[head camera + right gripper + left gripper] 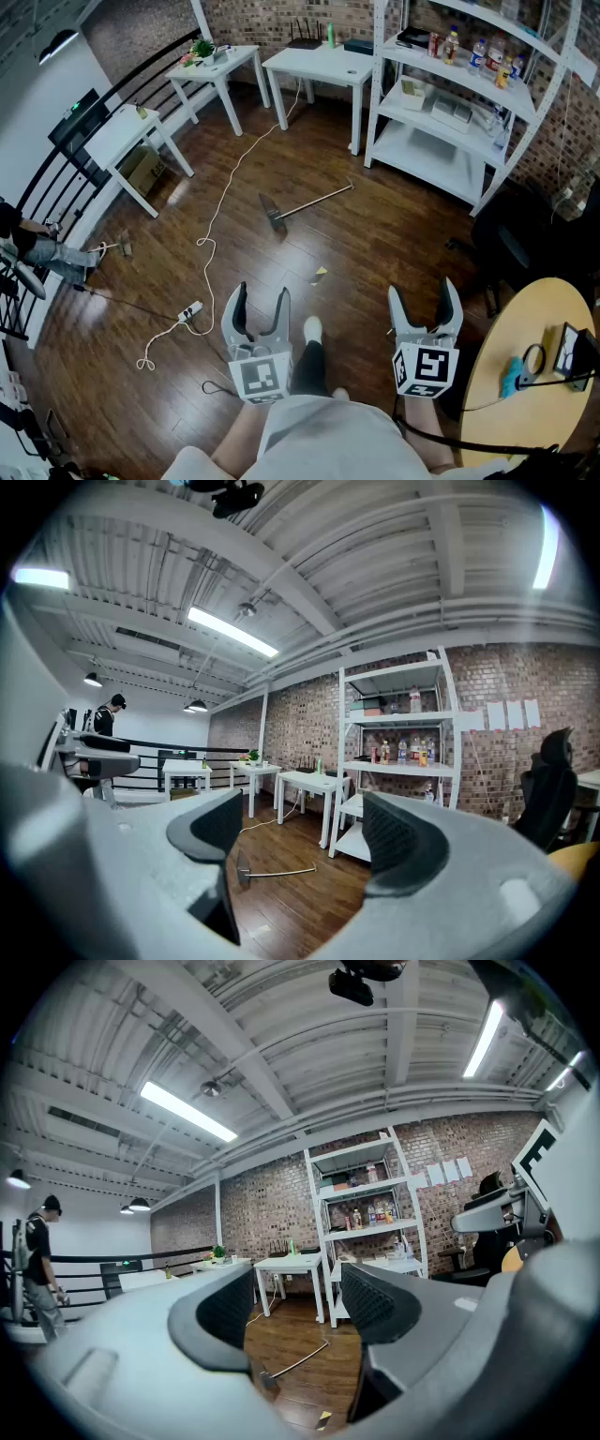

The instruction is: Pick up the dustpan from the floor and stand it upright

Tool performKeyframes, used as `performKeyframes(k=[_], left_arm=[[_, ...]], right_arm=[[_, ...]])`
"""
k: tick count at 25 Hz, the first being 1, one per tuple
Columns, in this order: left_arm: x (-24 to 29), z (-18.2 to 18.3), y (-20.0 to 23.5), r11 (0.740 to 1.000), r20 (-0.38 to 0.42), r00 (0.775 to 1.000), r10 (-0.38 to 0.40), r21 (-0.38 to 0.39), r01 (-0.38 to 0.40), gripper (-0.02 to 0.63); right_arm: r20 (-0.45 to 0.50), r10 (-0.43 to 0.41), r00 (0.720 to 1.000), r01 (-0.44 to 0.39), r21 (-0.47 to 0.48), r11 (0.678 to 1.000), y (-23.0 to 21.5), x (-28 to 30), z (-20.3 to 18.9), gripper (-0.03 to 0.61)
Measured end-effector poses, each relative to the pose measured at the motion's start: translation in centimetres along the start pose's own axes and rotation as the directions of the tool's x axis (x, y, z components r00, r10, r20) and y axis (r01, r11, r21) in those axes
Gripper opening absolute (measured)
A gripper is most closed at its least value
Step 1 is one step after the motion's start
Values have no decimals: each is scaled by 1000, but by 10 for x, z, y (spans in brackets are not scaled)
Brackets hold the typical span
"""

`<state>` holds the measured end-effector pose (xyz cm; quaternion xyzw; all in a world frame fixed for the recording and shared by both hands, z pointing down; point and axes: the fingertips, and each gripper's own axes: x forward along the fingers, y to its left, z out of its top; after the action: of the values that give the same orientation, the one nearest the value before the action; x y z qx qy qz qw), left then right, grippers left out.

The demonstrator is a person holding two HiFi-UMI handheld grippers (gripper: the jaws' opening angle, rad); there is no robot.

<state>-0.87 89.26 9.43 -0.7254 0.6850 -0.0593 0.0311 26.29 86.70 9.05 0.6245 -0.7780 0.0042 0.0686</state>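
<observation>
A long-handled dustpan lies flat on the wooden floor in the middle of the room, its pan end near me and its handle running toward the white shelving. It shows small between the jaws in the left gripper view and in the right gripper view. My left gripper and right gripper are held level close to my body, well short of the dustpan. Both stand open with nothing between their fingers.
A white cable snakes across the floor to a power strip. A small yellow scrap lies near my feet. White tables and shelving line the back; a round wooden table is at my right. A person stands far left.
</observation>
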Motion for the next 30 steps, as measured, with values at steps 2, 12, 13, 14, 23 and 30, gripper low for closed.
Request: performKeyframes(k=[2,12,13,14,23,30], left_arm=[[37,-13,5,1000,-5,1000,-14,-18,14,310],[246,-7,72,996,9,996,-88,-13,88,306],[264,-8,76,995,7,995,-97,-3,97,304],[282,-10,80,994,0,994,-105,4,105,304],[423,-46,86,994,-85,990,-110,5,111,298],[570,-71,92,992,-127,984,-125,17,128,290]], right_arm=[[18,18,1000,-18,-20,1000,9,37,0,387],[27,82,996,-78,-104,992,42,262,49,387],[25,86,996,-83,-106,991,44,281,52,387],[20,91,996,-88,-109,990,44,300,53,387],[-40,295,955,-297,-108,949,37,447,25,375],[-88,440,894,-447,-115,887,31,608,9,359]])
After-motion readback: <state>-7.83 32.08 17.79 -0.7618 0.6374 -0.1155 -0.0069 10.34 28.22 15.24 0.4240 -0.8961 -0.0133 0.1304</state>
